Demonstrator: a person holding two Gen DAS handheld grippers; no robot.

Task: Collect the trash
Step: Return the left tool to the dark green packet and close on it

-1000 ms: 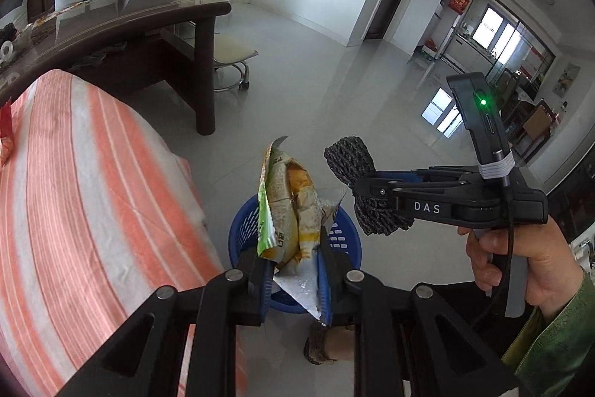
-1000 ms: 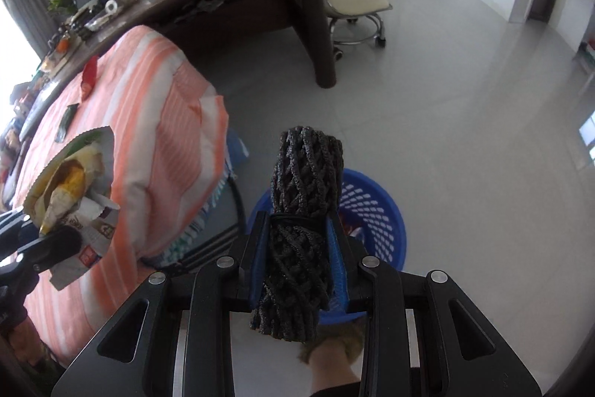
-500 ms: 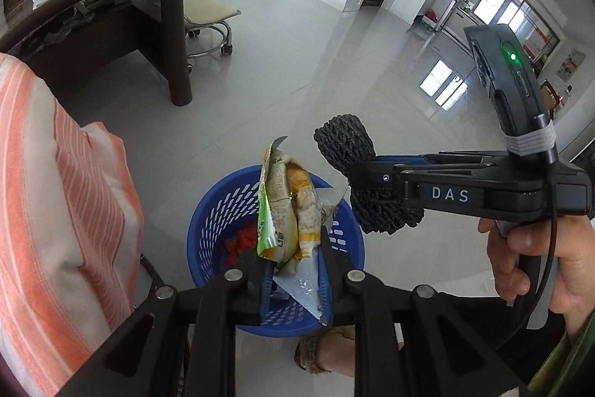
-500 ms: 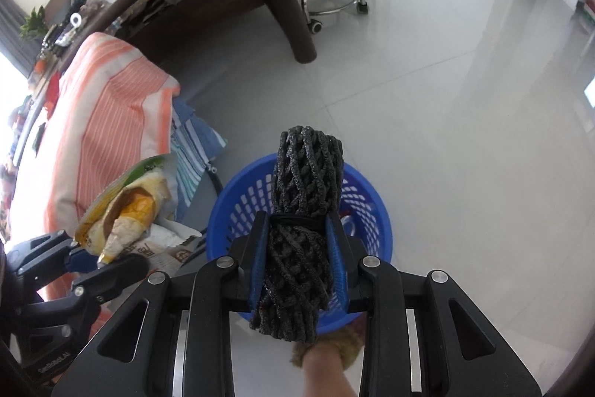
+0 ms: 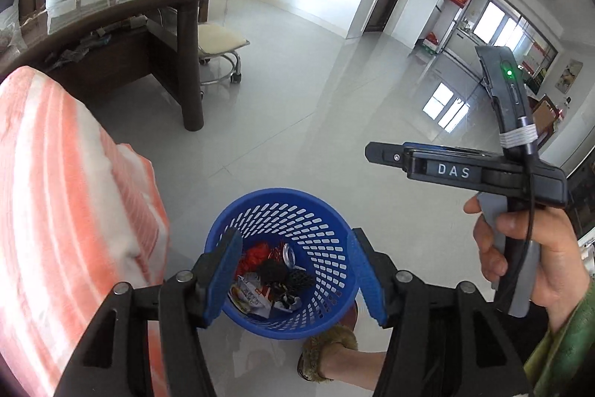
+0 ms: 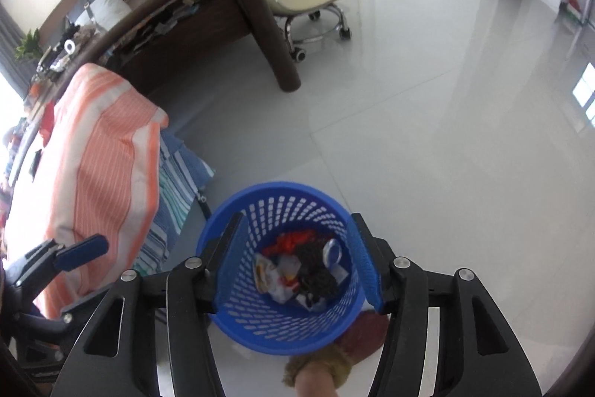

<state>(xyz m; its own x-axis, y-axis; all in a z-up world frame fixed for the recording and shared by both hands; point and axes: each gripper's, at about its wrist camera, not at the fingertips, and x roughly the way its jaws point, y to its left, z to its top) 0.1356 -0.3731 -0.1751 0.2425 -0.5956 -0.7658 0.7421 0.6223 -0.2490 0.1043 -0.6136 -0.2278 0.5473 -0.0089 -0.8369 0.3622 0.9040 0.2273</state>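
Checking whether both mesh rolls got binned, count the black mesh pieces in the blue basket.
2. One black mesh piece lies mid-basket beside the red scrap; the other sits just right of it. Both are inside the blue basket. Others may be hidden under the wrappers.

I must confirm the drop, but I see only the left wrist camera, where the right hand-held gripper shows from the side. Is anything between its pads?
Observer: No. In its own camera the right hand-held gripper is open above the blue basket, with nothing between the pads. Its jaws have just been opening.
Operator: Is something on the floor beside the basket, on the table side?
Observer: A blue striped cloth hangs below the orange striped cloth, close to the basket. No trash shows on the floor there.
Operator: Does something remain on the table?
Observer: A red thing lies at the far end of the orange striped cloth. It is too small to identify.
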